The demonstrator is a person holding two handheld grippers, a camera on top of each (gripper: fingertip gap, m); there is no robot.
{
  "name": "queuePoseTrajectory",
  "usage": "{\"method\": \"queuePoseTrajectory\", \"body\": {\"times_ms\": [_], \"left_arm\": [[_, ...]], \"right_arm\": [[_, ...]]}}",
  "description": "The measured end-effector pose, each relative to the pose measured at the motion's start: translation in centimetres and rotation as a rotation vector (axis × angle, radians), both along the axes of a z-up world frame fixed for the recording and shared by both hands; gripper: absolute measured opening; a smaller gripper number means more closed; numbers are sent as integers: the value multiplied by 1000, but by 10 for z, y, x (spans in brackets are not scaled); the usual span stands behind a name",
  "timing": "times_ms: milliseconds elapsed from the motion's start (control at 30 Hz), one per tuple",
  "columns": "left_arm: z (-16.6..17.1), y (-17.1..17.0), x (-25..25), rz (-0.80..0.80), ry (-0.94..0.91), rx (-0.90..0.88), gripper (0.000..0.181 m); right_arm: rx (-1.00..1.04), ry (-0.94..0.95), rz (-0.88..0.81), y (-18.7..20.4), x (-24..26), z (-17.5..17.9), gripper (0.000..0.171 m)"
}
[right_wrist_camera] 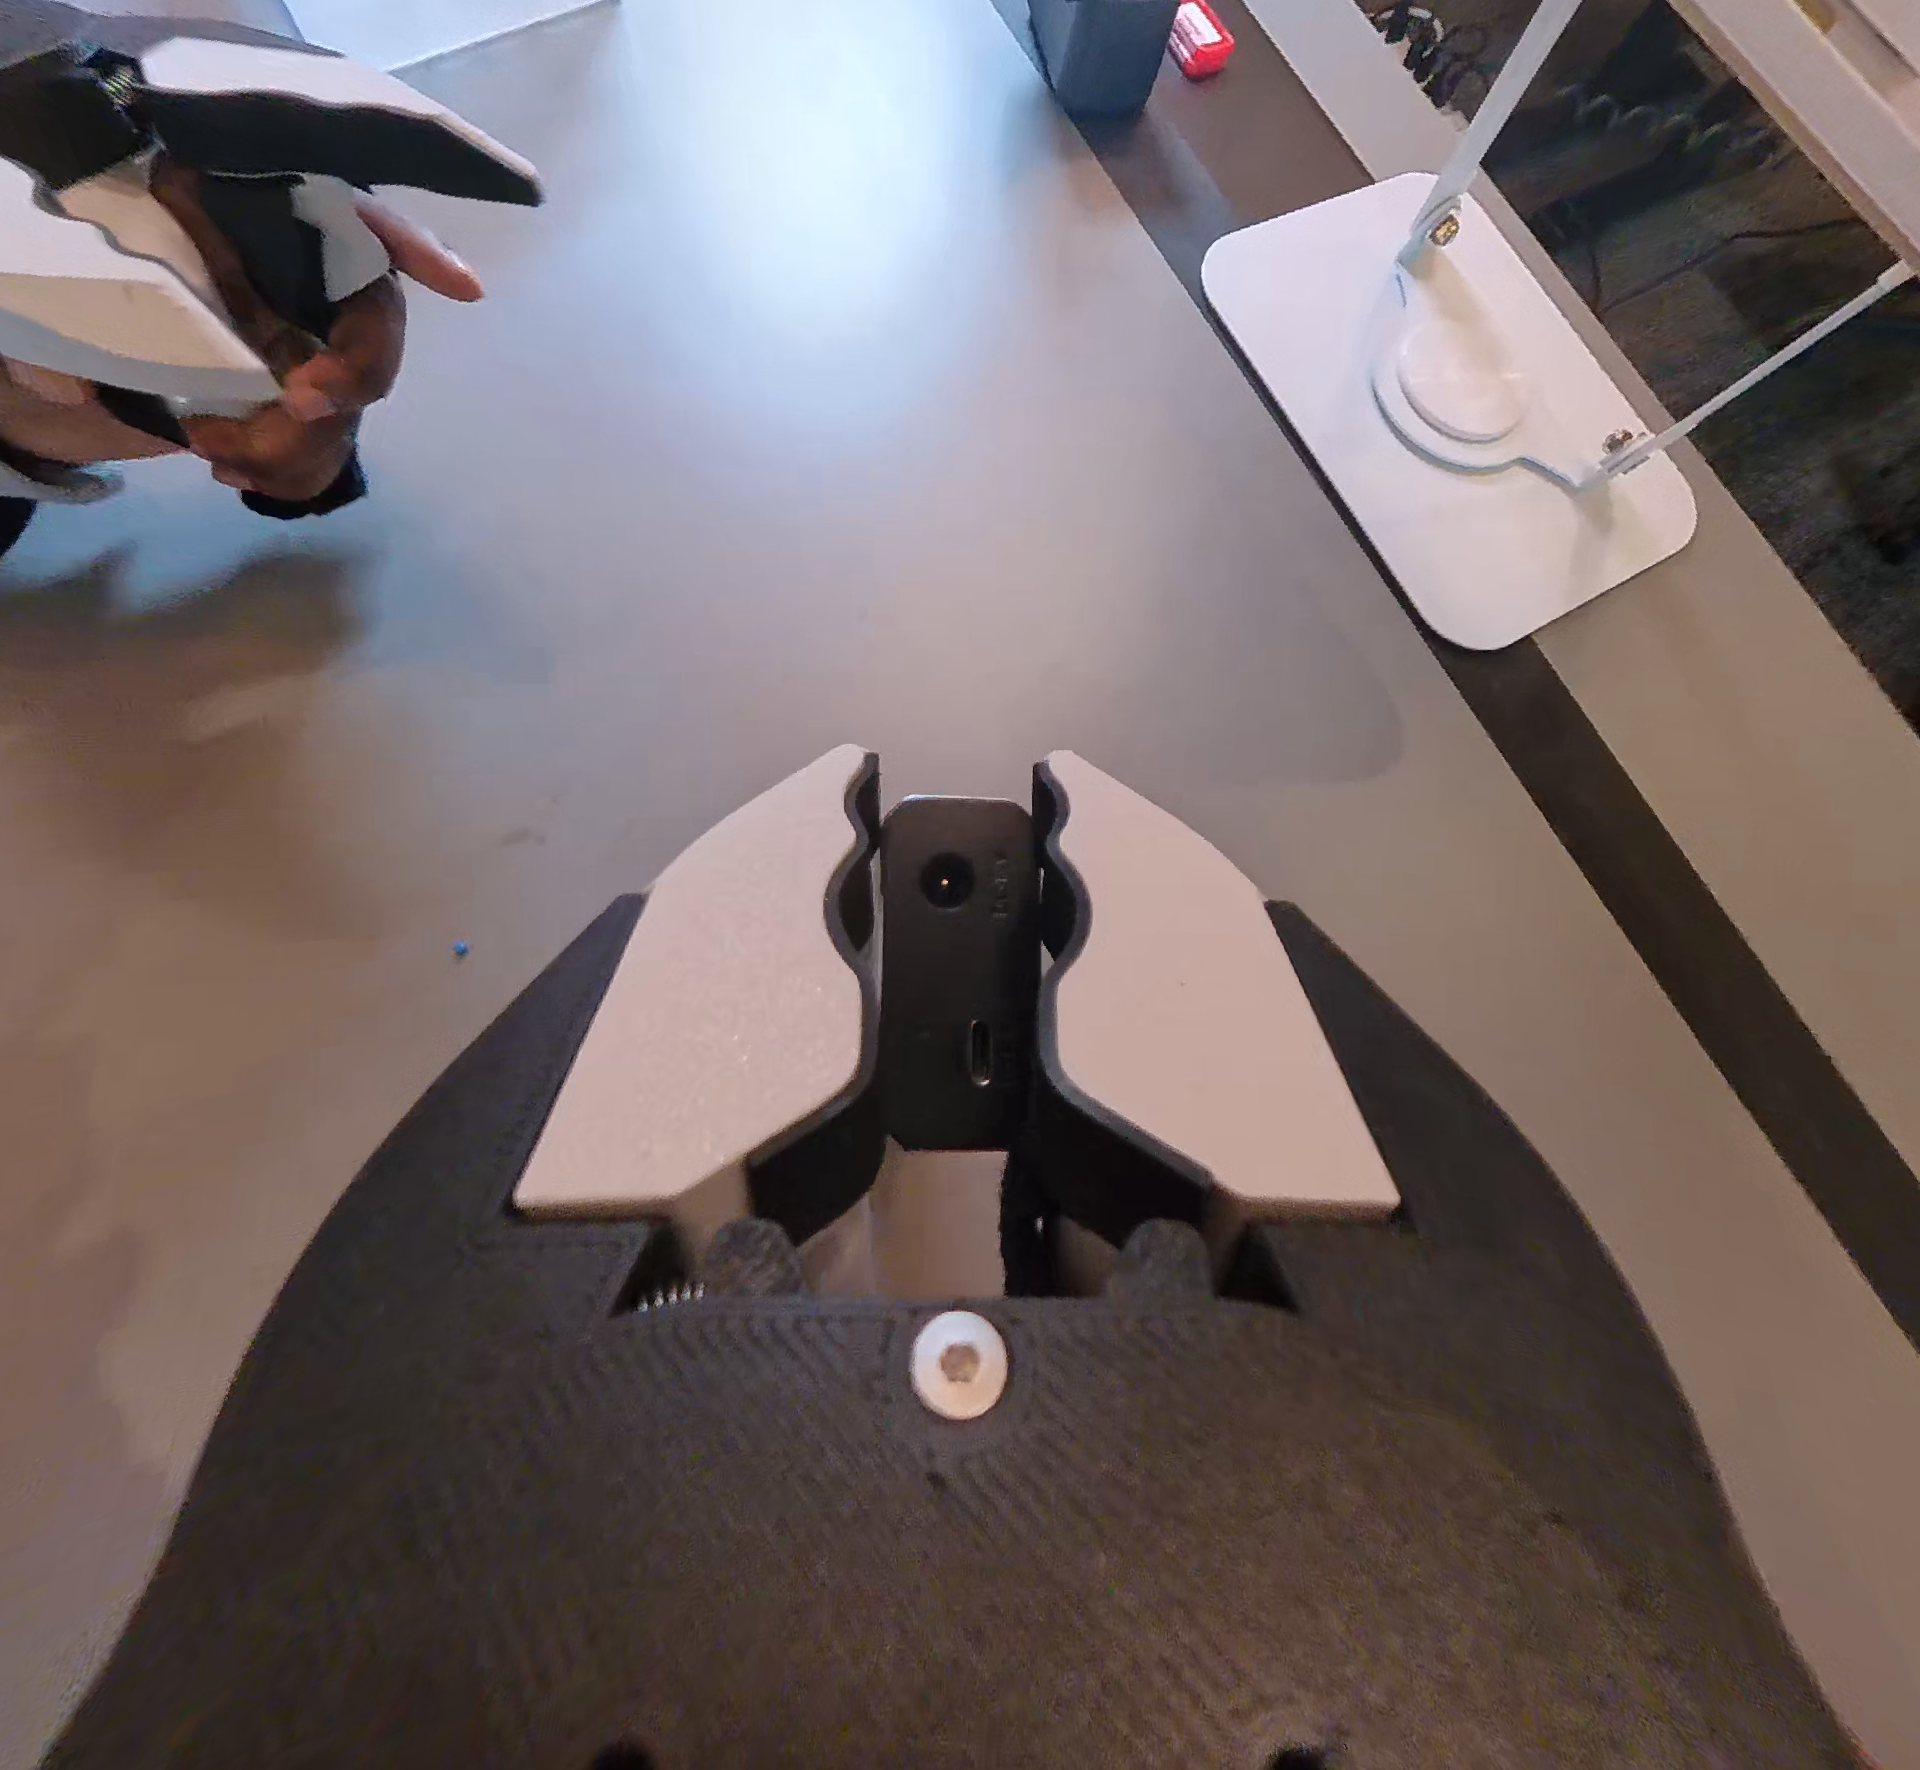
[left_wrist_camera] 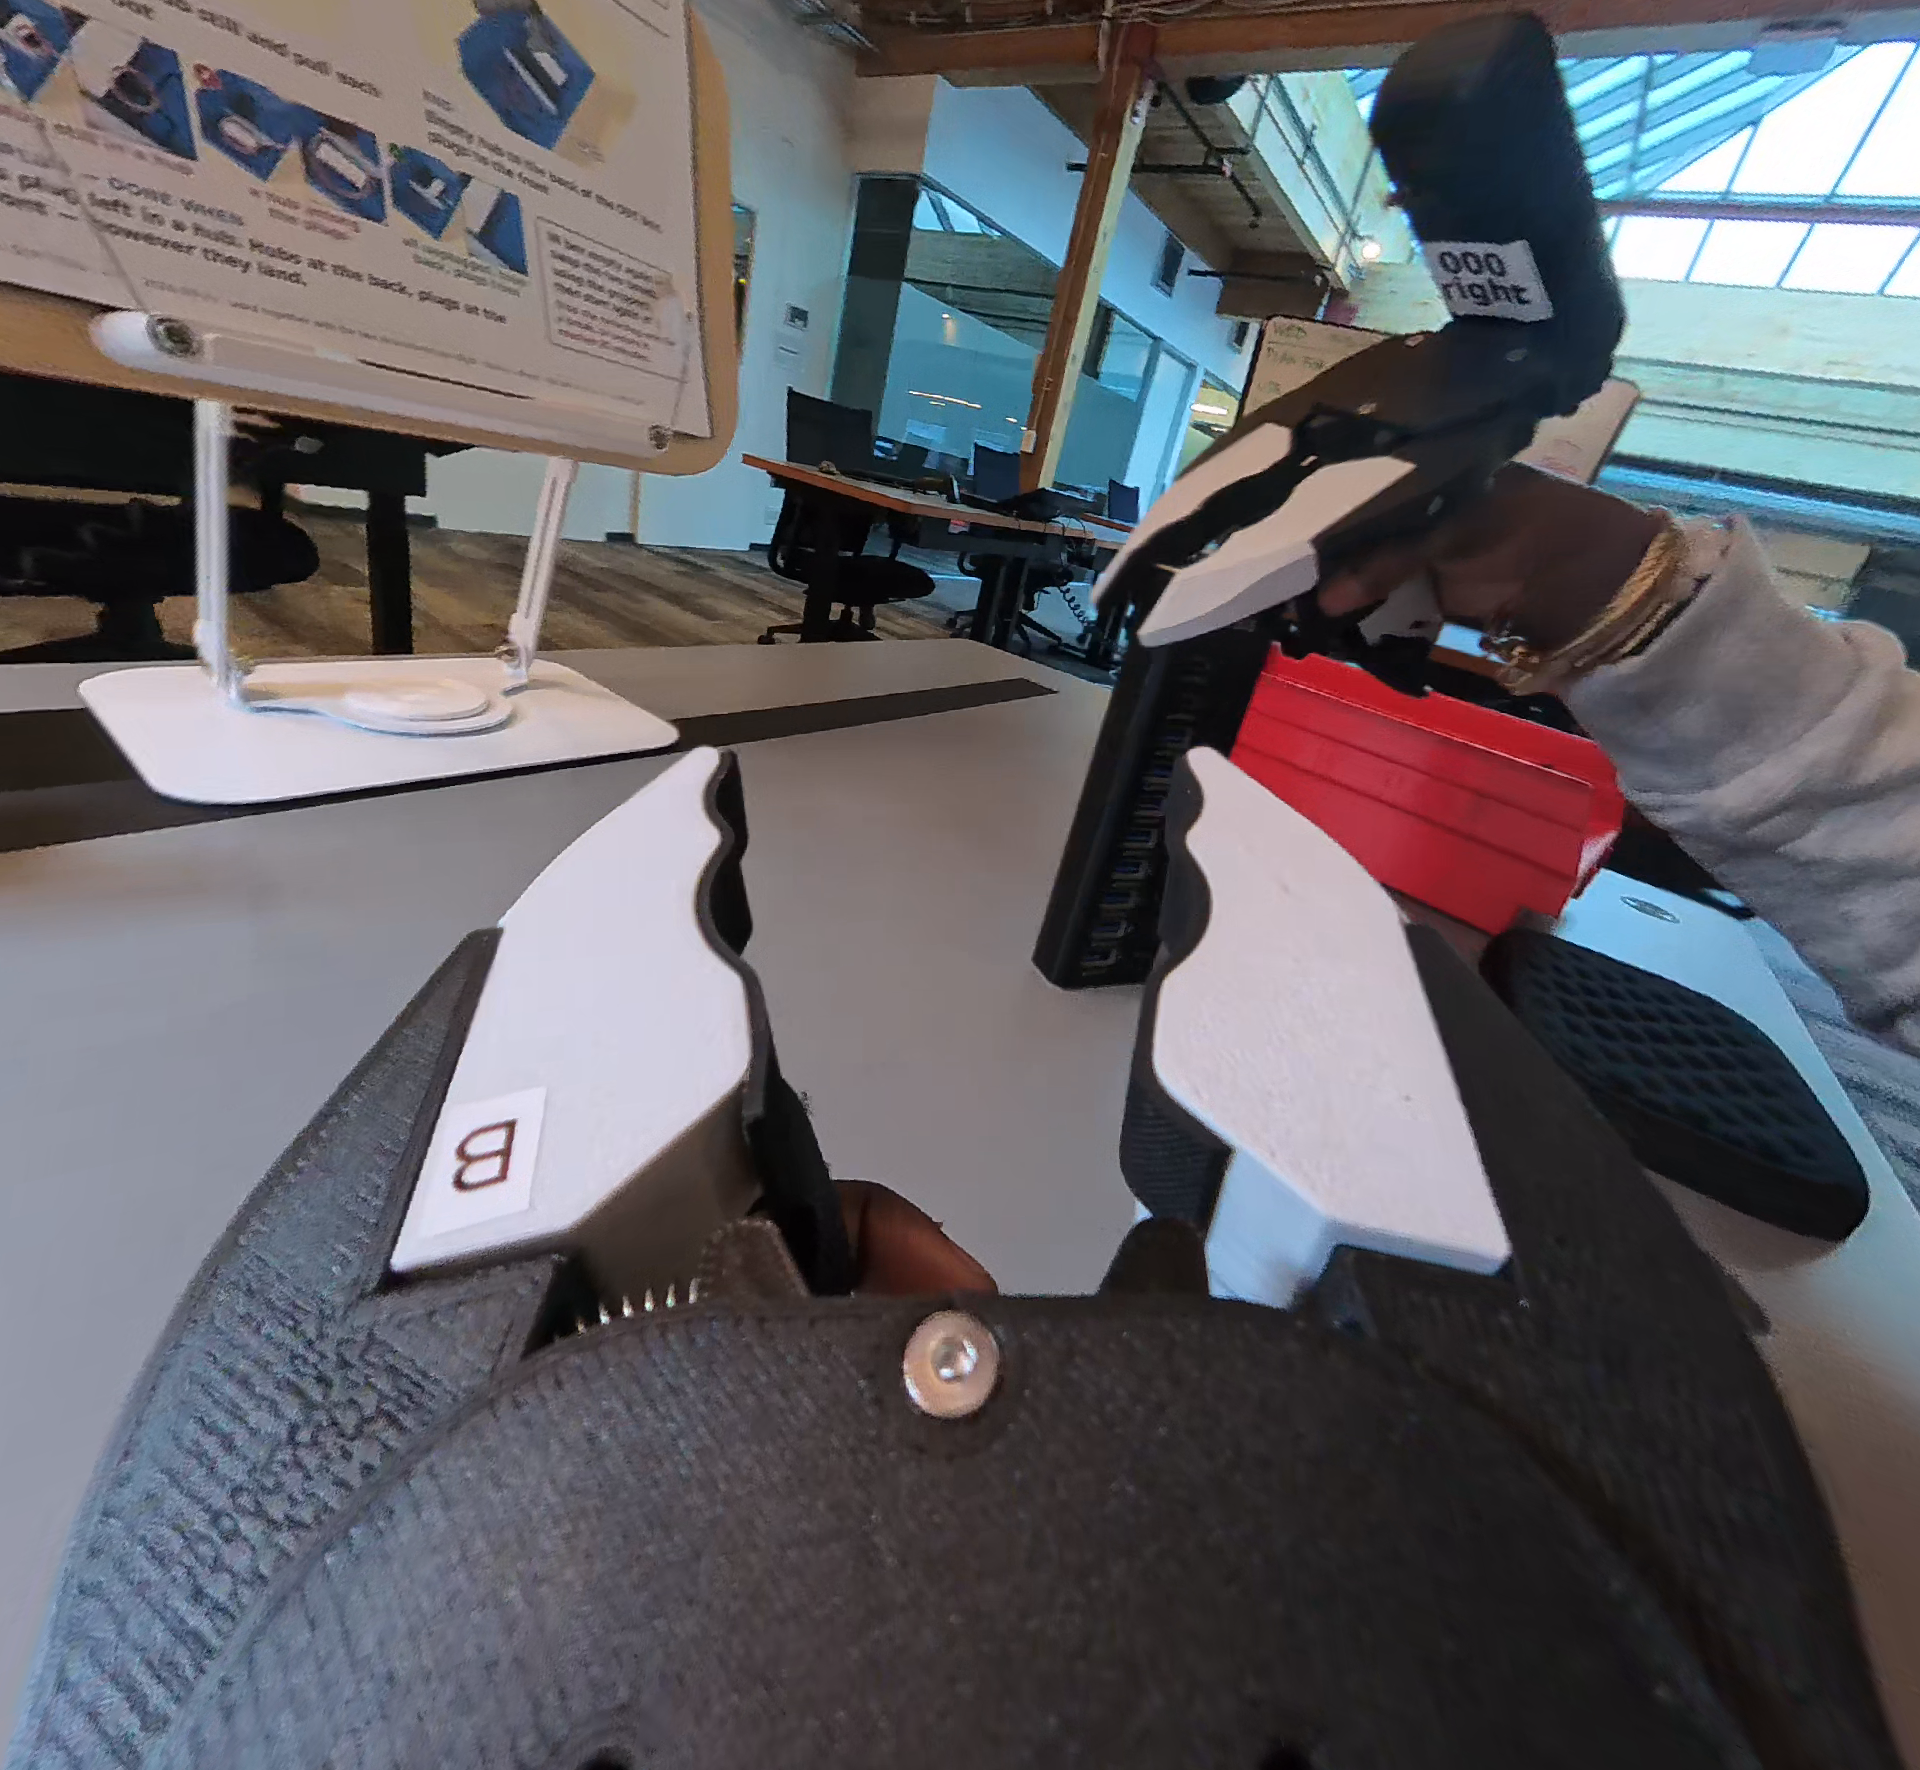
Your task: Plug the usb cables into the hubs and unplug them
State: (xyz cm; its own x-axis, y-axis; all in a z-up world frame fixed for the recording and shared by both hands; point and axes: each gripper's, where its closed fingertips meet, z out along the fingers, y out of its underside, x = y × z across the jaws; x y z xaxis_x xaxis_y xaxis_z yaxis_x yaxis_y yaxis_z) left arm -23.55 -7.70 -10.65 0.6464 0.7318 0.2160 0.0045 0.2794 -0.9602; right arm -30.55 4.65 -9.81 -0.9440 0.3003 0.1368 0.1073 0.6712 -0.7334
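Note:
A long black USB hub [left_wrist_camera: 1112,837] stands on end on the grey table [left_wrist_camera: 883,889], its row of blue ports facing my left gripper. My right gripper [left_wrist_camera: 1174,598] is shut on its top end. In the right wrist view the hub's end face [right_wrist_camera: 956,951] sits between the closed fingers of the right gripper [right_wrist_camera: 956,764]. My left gripper [left_wrist_camera: 956,785] is open and empty, just short of the hub and to its left. It also shows at the upper left of the right wrist view [right_wrist_camera: 405,292]. No cable shows in this hub.
A white document stand [left_wrist_camera: 384,712] with an instruction sheet stands at the table's back edge; its base also shows in the right wrist view [right_wrist_camera: 1455,411]. A red bin [left_wrist_camera: 1423,806] sits behind the hub. A dark box [right_wrist_camera: 1112,27] with two blue-tipped plugs and a small red item [right_wrist_camera: 1203,37] lie farther off. From the right gripper's tips to the long black USB hub [left_wrist_camera: 1112,837] is close to 7 cm.

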Motion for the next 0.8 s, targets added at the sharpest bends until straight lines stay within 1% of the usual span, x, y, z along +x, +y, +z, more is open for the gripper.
{"method": "queuePoseTrajectory", "body": {"times_ms": [133,233,333,467,533,633,667,700,733,767,800], "left_arm": [[5,9,7,-14,48,-49,78],[3,11,7,3,72,-104,78],[1,15,8,-10,64,-101,78],[0,19,9,-15,67,-113,78],[0,19,9,-11,71,-115,78],[0,17,9,-4,70,-115,77],[-1,17,8,-4,62,-118,76],[-2,18,8,-6,47,-123,76],[-4,18,8,-12,32,-126,75],[-5,19,8,-21,18,-125,74],[-4,20,9,-27,11,-123,74]], "right_arm": [[-23,69,10,2,-5,4,30],[-160,97,31,-2,-2,22,36],[-337,136,27,2,0,48,53],[-639,174,13,18,8,80,78],[-795,194,6,31,15,89,87],[-1028,230,-71,60,19,88,103],[-1131,279,-118,74,18,86,110],[-1241,367,-173,92,19,84,114],[-1350,491,-231,112,21,84,114],[-1402,553,-268,127,24,87,104],[-1436,588,-292,138,26,95,106]]}}
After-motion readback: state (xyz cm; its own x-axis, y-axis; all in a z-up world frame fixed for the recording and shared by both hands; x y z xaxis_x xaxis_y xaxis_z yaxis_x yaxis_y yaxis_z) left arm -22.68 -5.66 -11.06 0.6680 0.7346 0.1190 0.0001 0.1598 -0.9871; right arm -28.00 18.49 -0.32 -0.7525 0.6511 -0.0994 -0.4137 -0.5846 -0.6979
